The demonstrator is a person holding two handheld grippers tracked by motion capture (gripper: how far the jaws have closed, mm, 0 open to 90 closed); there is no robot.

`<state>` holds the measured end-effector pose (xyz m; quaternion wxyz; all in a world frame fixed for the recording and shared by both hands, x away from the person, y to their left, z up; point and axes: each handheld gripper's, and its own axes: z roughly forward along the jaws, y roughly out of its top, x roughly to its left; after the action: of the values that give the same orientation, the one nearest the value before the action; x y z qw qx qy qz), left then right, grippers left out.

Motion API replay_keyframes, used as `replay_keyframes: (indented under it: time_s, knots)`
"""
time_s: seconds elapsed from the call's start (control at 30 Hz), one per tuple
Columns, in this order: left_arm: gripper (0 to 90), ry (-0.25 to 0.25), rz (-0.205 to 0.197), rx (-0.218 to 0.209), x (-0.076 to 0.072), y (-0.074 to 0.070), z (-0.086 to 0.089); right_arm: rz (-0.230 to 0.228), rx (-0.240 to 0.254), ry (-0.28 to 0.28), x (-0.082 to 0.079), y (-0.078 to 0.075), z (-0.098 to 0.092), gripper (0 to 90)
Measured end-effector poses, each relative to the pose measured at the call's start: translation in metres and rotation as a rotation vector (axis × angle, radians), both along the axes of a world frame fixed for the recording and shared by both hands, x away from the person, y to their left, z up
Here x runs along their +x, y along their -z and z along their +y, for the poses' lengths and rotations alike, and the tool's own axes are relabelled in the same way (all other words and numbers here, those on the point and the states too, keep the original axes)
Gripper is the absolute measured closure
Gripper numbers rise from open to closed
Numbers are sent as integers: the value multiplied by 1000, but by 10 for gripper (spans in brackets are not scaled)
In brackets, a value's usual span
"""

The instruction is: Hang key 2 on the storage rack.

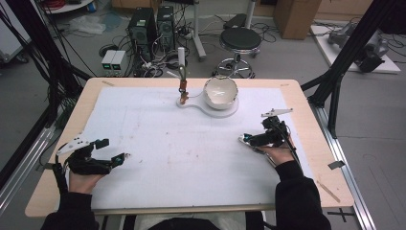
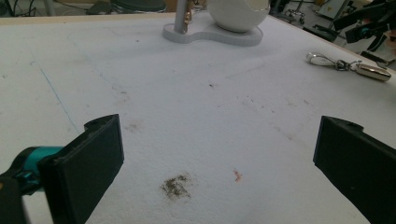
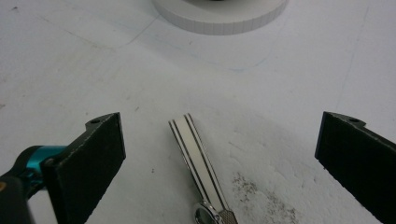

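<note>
The metal key fob (image 3: 198,163) is lying flat on the white mat near the right edge of the bench, and the right claw (image 3: 219,163) is hovering over it with its jaws spread wide and pinching nothing. In the right gripper view the fob's flat striped blade is sitting between the two jaws, its long axis running away from the camera toward the far edge of the bench and leaning a little left, with the knurled head nearest the lens. That is the relation the coming grasp is turning on: the jaws are standing either side of the narrow width, so closing them would probably be catching the fob across its short axis, provided the claw is dropping low enough first.

The left claw (image 2: 219,163) is resting near the near-left corner, jaws also spread and empty, well apart from the fob, so the right hand (image 1: 277,154) is clearly the nearer one.

The left gripper view is showing the fob (image 2: 348,65) whole from the side, with a ring and chain linking two metal pieces, which the right gripper view is cutting off. The high view is showing the white bowl stand (image 1: 210,109) at the far edge
</note>
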<state>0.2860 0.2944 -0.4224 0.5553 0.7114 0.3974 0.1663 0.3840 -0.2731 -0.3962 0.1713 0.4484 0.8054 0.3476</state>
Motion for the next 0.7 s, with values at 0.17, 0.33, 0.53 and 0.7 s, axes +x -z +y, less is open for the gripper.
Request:
replay_keyframes:
  time_s: [0.17,0.33,0.53,0.7]
  knots:
    - [22,1,0,0,0,0,0,11,1,9,-3,5,-10,8]
    - [22,1,1,1,0,0,0,33,1,17,-6,11,-22,9]
    - [22,2,1,-1,0,0,0,57,-12,5,-10,18,-28,9]
    - [22,4,1,1,0,0,-1,70,-20,-15,-13,23,-30,45]
